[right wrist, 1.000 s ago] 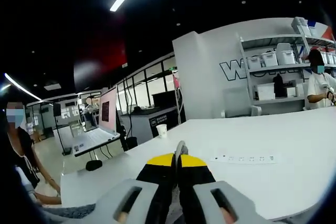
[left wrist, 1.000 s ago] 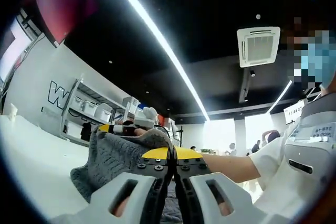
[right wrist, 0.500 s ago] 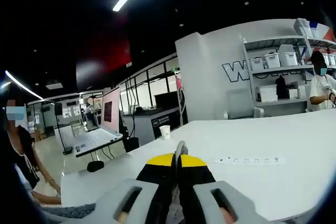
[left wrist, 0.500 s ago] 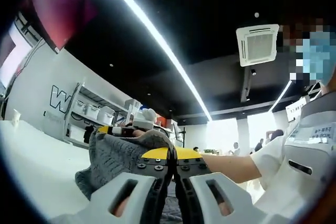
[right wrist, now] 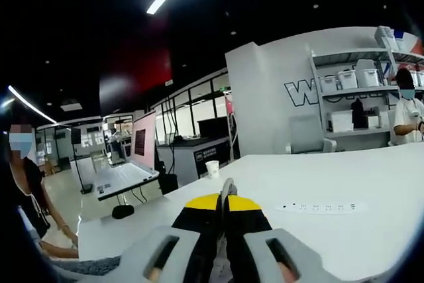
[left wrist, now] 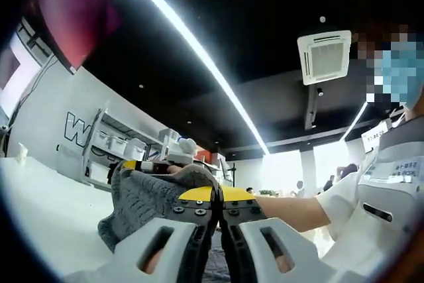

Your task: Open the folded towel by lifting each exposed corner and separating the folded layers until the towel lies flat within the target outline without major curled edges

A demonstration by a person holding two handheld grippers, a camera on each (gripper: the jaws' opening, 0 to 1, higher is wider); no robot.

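Between left gripper jaws, grey towel pinched

Black ceiling with long LED strip, square AC cassette just right of it. White wall with shelving rack of bins. White table below rack; power strip and paper cup on it.

Both views panned a bit; towel bunch sits slightly higher over table now
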